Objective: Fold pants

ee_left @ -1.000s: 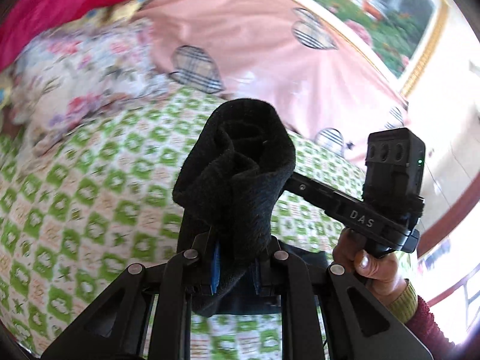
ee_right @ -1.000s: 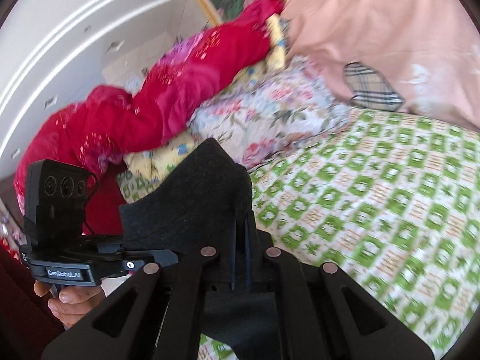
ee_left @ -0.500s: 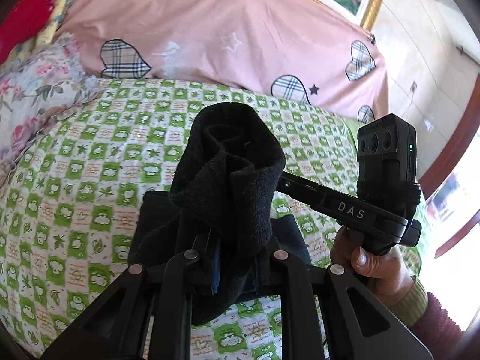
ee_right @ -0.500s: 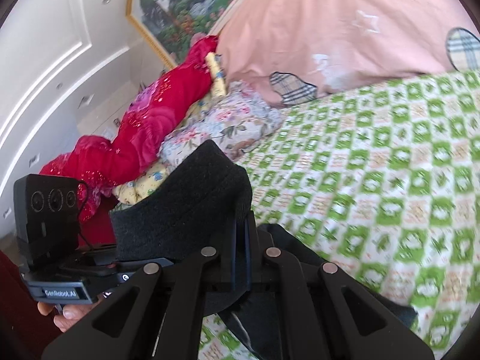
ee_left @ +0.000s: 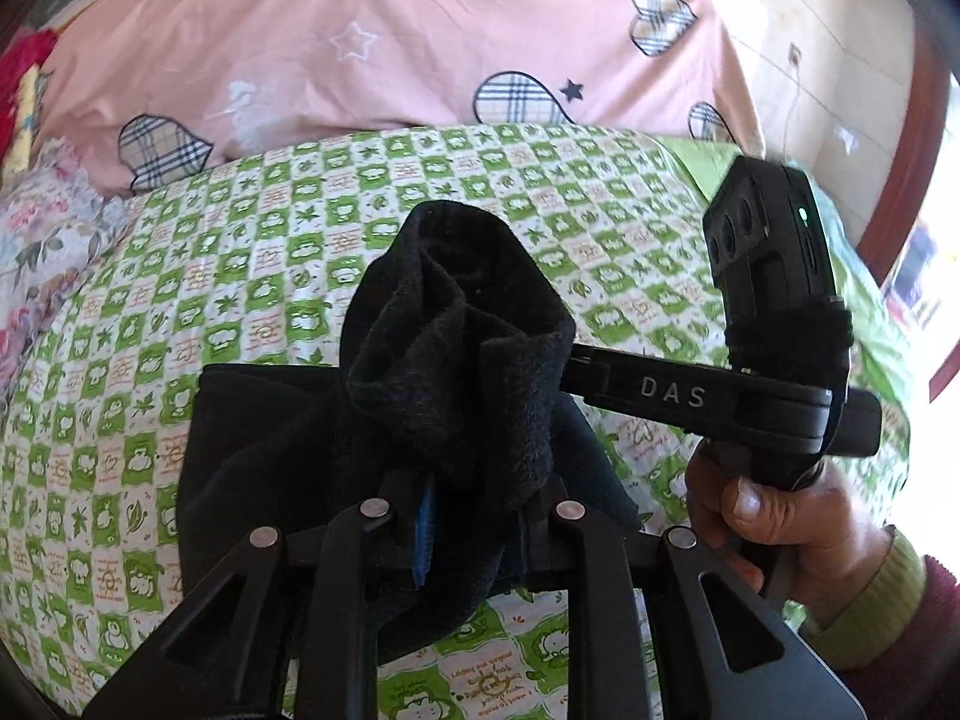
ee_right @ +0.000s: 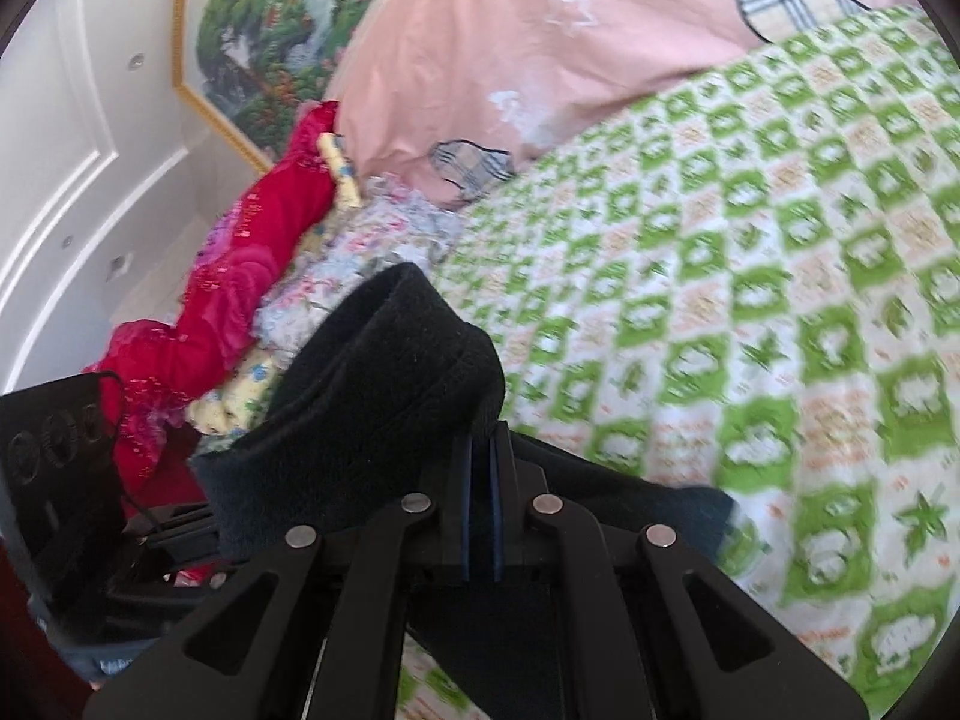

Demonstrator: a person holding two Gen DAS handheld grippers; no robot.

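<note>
A: Left wrist view: the black pants [ee_left: 456, 372] are bunching up between the left claw's [ee_left: 468, 516] fingers, the rest trailing down onto the green checked bedspread [ee_left: 252, 252]. Its jaws have just been opening a little, cloth between them, though the pads are looking as if they are gripping it.

B: And the right claw [ee_right: 480, 468]?

A: It is pinching another edge, jaws nearly shut. The right hand [ee_left: 774, 516] is holding it just beside the left claw.

B: So the pants are running sideways between the two claws?

A: Yes, I judge both are equally near; laying the cloth flat ahead is coming next.
</note>
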